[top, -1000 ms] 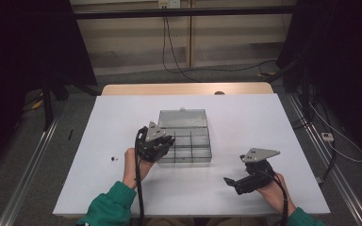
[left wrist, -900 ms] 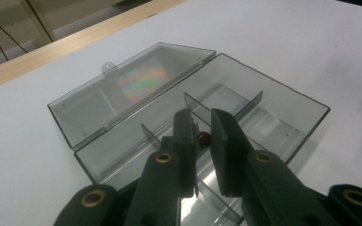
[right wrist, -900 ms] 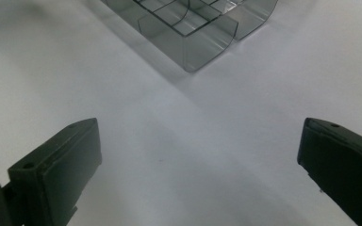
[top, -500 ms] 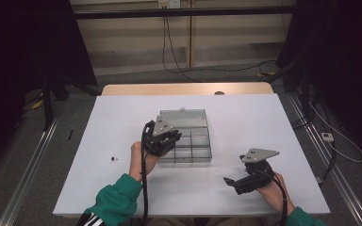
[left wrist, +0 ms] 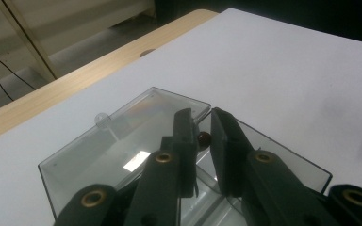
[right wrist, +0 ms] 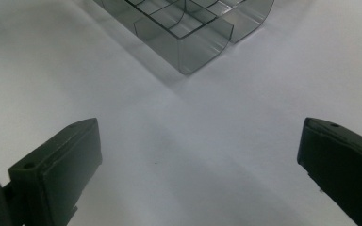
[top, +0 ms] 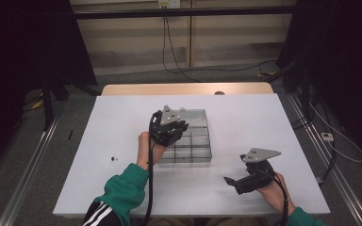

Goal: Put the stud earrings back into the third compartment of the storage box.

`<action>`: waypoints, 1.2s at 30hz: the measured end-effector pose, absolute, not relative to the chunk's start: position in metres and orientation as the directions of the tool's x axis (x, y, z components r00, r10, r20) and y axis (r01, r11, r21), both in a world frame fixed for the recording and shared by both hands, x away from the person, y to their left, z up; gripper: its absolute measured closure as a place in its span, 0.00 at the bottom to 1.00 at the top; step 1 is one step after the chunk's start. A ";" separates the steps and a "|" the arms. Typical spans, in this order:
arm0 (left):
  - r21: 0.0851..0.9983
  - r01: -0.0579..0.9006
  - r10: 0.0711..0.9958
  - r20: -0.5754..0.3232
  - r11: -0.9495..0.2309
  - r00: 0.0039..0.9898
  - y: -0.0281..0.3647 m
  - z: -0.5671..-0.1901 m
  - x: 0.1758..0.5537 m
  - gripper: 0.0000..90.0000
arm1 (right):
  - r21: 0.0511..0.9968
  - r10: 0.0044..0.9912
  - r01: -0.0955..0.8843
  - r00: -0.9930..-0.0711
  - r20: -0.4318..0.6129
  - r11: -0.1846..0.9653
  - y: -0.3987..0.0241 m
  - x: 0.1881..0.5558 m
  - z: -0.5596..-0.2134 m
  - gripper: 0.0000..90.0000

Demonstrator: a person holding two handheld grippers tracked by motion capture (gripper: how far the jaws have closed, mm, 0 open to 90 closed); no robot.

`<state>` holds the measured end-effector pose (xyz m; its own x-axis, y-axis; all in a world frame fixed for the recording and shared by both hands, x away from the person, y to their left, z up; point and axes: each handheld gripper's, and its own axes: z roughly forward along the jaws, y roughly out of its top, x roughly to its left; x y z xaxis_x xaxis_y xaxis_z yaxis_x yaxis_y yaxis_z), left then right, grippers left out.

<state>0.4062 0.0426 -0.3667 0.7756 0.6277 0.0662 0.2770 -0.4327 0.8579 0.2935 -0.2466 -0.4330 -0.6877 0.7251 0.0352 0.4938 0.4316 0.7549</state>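
Since a second ago the left gripper (top: pixel 179 126) has travelled from the near left corner of the box (top: pixel 188 141) up over its middle, while the right gripper (top: pixel 235 181) has kept its place. The left gripper's jaws are nearly together, with a slim gap between them; a small dark bead (left wrist: pixel 203 138) shows in that gap, but whether the pads pinch it I cannot tell. They hover above the clear, compartmented box, whose lid (left wrist: pixel 122 141) lies open flat toward the far edge. The right gripper rests low on the white surface (top: pixel 264 122), jaws wide apart and empty, near the box's near right corner. A tiny dark speck (top: pixel 112 158) lies on the surface, left of the box. No readable writing anywhere.
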 end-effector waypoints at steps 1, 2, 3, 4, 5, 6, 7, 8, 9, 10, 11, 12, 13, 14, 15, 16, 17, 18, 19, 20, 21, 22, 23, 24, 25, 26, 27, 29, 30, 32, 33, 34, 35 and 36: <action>0.857 0.277 0.625 0.065 -0.434 0.778 0.041 -0.367 0.407 0.90 | 0.754 0.725 0.494 -0.688 0.035 0.433 -0.246 0.293 -0.433 0.01; 0.856 0.276 0.626 0.069 -0.437 0.777 0.040 -0.366 0.408 0.90 | 0.754 0.724 0.494 -0.688 0.035 0.433 -0.246 0.293 -0.433 0.00; 0.861 0.276 0.625 0.062 -0.428 0.778 0.039 -0.367 0.409 0.90 | 0.755 0.724 0.494 -0.689 0.036 0.432 -0.246 0.293 -0.433 0.00; 0.861 0.274 0.623 0.062 -0.429 0.780 0.039 -0.367 0.411 0.90 | 0.755 0.724 0.494 -0.688 0.037 0.431 -0.246 0.293 -0.433 0.00; 0.860 0.276 0.623 0.061 -0.429 0.780 0.038 -0.368 0.412 0.90 | 0.756 0.724 0.493 -0.689 0.036 0.431 -0.246 0.293 -0.433 0.00; 0.860 0.278 0.625 0.058 -0.427 0.779 0.037 -0.368 0.413 0.90 | 0.756 0.723 0.493 -0.689 0.036 0.431 -0.245 0.293 -0.433 0.01; 0.857 0.279 0.623 0.061 -0.433 0.780 0.036 -0.369 0.415 0.90 | 0.756 0.723 0.492 -0.690 0.037 0.431 -0.245 0.293 -0.433 0.00; 0.857 0.281 0.624 0.059 -0.432 0.779 0.035 -0.369 0.416 0.90 | 0.755 0.723 0.493 -0.690 0.037 0.432 -0.245 0.293 -0.433 0.01; 0.858 0.279 0.624 0.060 -0.431 0.779 0.034 -0.370 0.417 0.90 | 0.755 0.723 0.493 -0.690 0.037 0.433 -0.245 0.293 -0.433 0.01; 0.857 0.277 0.623 0.064 -0.435 0.780 0.033 -0.371 0.419 0.90 | 0.755 0.722 0.493 -0.691 0.037 0.433 -0.245 0.293 -0.433 0.01; 0.854 0.279 0.623 0.065 -0.439 0.779 0.032 -0.372 0.420 0.90 | 0.755 0.722 0.493 -0.691 0.037 0.433 -0.245 0.293 -0.433 0.00; 0.853 0.286 0.625 0.059 -0.437 0.778 0.030 -0.373 0.421 0.90 | 0.755 0.723 0.493 -0.690 0.036 0.433 -0.245 0.293 -0.433 0.01; 0.853 0.287 0.624 0.058 -0.437 0.779 0.028 -0.374 0.422 0.90 | 0.755 0.722 0.492 -0.691 0.035 0.434 -0.246 0.293 -0.433 0.01; 0.848 0.285 0.623 0.065 -0.446 0.779 0.027 -0.375 0.424 0.90 | 0.755 0.723 0.493 -0.690 0.035 0.434 -0.246 0.293 -0.433 0.01; 0.842 0.287 0.619 0.069 -0.456 0.782 0.025 -0.376 0.424 0.90 | 0.754 0.724 0.493 -0.689 0.034 0.434 -0.246 0.293 -0.433 0.01; 0.840 0.288 0.617 0.069 -0.460 0.784 0.023 -0.377 0.425 0.90 | 0.754 0.726 0.493 -0.687 0.031 0.435 -0.246 0.293 -0.433 0.01; 0.840 0.288 0.616 0.068 -0.460 0.785 0.021 -0.378 0.426 0.90 | 0.754 0.727 0.494 -0.686 0.031 0.434 -0.246 0.293 -0.433 0.01; 0.838 0.285 0.612 0.073 -0.465 0.787 0.019 -0.379 0.426 0.90 | 0.754 0.726 0.494 -0.687 0.034 0.432 -0.246 0.293 -0.433 0.01; 0.834 0.290 0.610 0.070 -0.470 0.789 0.017 -0.379 0.427 0.90 | 0.755 0.726 0.494 -0.687 0.035 0.430 -0.246 0.293 -0.433 0.01; 0.831 0.283 0.607 0.080 -0.479 0.791 0.016 -0.379 0.427 0.90 | 0.756 0.725 0.494 -0.687 0.037 0.430 -0.246 0.293 -0.433 0.01; 0.832 0.289 0.607 0.072 -0.475 0.791 0.014 -0.380 0.427 0.90 | 0.755 0.725 0.495 -0.687 0.037 0.431 -0.246 0.293 -0.433 0.01; 0.828 0.281 0.605 0.085 -0.485 0.792 0.013 -0.380 0.428 0.90 | 0.754 0.725 0.496 -0.687 0.037 0.432 -0.246 0.293 -0.433 0.01; 0.826 0.281 0.605 0.088 -0.488 0.792 0.012 -0.381 0.429 0.90 | 0.753 0.725 0.496 -0.688 0.037 0.432 -0.246 0.293 -0.433 0.01; 0.829 0.290 0.608 0.075 -0.479 0.790 0.010 -0.382 0.429 0.90 | 0.754 0.724 0.495 -0.688 0.037 0.432 -0.246 0.293 -0.433 0.01; 0.824 0.293 0.606 0.076 -0.485 0.792 0.009 -0.383 0.430 0.90 | 0.754 0.725 0.495 -0.688 0.036 0.433 -0.246 0.293 -0.433 0.01; 0.821 0.294 0.605 0.077 -0.490 0.793 0.008 -0.384 0.431 0.90 | 0.753 0.725 0.496 -0.688 0.037 0.432 -0.246 0.293 -0.433 0.01; 0.817 0.298 0.604 0.075 -0.494 0.794 0.007 -0.386 0.432 0.90 | 0.753 0.725 0.496 -0.688 0.037 0.433 -0.246 0.293 -0.433 0.01; 0.806 0.304 0.601 0.078 -0.508 0.796 0.005 -0.388 0.433 0.90 | 0.753 0.725 0.497 -0.688 0.038 0.432 -0.246 0.294 -0.433 0.01; 0.805 0.308 0.600 0.074 -0.508 0.796 0.004 -0.390 0.434 0.90 | 0.752 0.725 0.497 -0.688 0.038 0.432 -0.246 0.294 -0.433 0.01; 0.796 0.304 0.598 0.089 -0.524 0.797 0.003 -0.391 0.435 0.90 | 0.752 0.725 0.498 -0.687 0.038 0.432 -0.246 0.293 -0.433 0.01; 0.797 0.312 0.599 0.077 -0.517 0.797 0.002 -0.393 0.434 0.90 | 0.752 0.725 0.497 -0.688 0.038 0.433 -0.246 0.293 -0.433 0.01; 0.788 0.306 0.593 0.091 -0.534 0.800 0.002 -0.393 0.435 0.90 | 0.751 0.725 0.497 -0.688 0.038 0.433 -0.246 0.293 -0.433 0.01; 0.785 0.305 0.591 0.095 -0.539 0.801 0.001 -0.393 0.435 0.90 | 0.751 0.724 0.497 -0.689 0.037 0.434 -0.246 0.293 -0.433 0.01; 0.786 0.308 0.591 0.090 -0.536 0.802 0.000 -0.394 0.435 0.90 | 0.751 0.724 0.498 -0.689 0.038 0.434 -0.246 0.293 -0.433 0.01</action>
<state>0.4347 0.0002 -0.3942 0.8016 0.5911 0.0896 0.3078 -0.5365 0.7858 0.2934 -0.2461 -0.4335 -0.6888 0.7239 0.0376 0.4975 0.4344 0.7508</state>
